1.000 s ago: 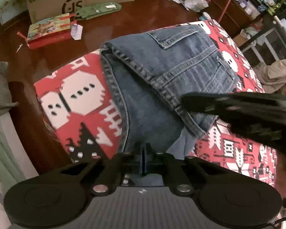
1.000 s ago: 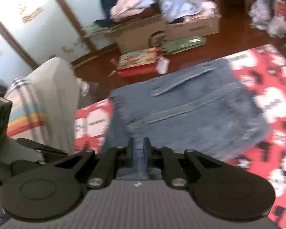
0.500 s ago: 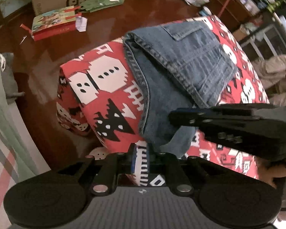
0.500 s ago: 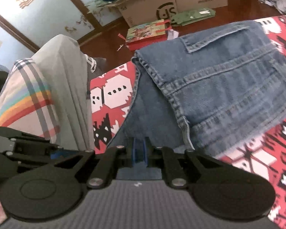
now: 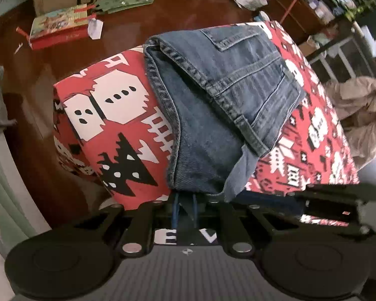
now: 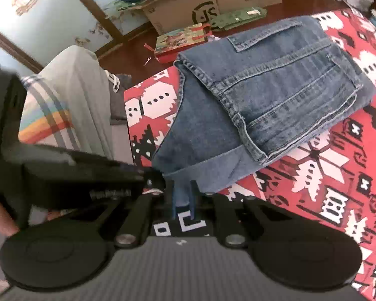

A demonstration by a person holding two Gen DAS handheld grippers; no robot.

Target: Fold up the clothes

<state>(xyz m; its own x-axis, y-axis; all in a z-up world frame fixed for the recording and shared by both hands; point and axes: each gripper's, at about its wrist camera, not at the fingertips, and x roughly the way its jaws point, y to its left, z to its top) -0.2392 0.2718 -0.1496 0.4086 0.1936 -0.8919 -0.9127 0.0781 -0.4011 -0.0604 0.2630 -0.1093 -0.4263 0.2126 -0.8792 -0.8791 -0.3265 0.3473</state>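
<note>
Folded blue jeans [image 5: 223, 105] lie on a table covered with a red, white and black patterned cloth [image 5: 117, 125]; they also show in the right wrist view [image 6: 263, 95]. My left gripper [image 5: 184, 209] is shut on the near hem of the jeans at the table's front edge. My right gripper [image 6: 182, 203] is shut on the same near hem, just right of the left one. The top layer with a back pocket [image 5: 238, 37] lies folded over the lower layer.
Cardboard boxes [image 6: 185, 10] and a colourful flat bag [image 5: 60, 25] lie on the dark wooden floor beyond the table. A person's leg in grey trousers [image 6: 75, 95] stands left of the table. A beige cloth heap [image 5: 361, 115] sits at right.
Both grippers have pulled back toward the table's near edge, drawing the jeans' lower hem with them. The jeans now lie flatter and further away in both views.
</note>
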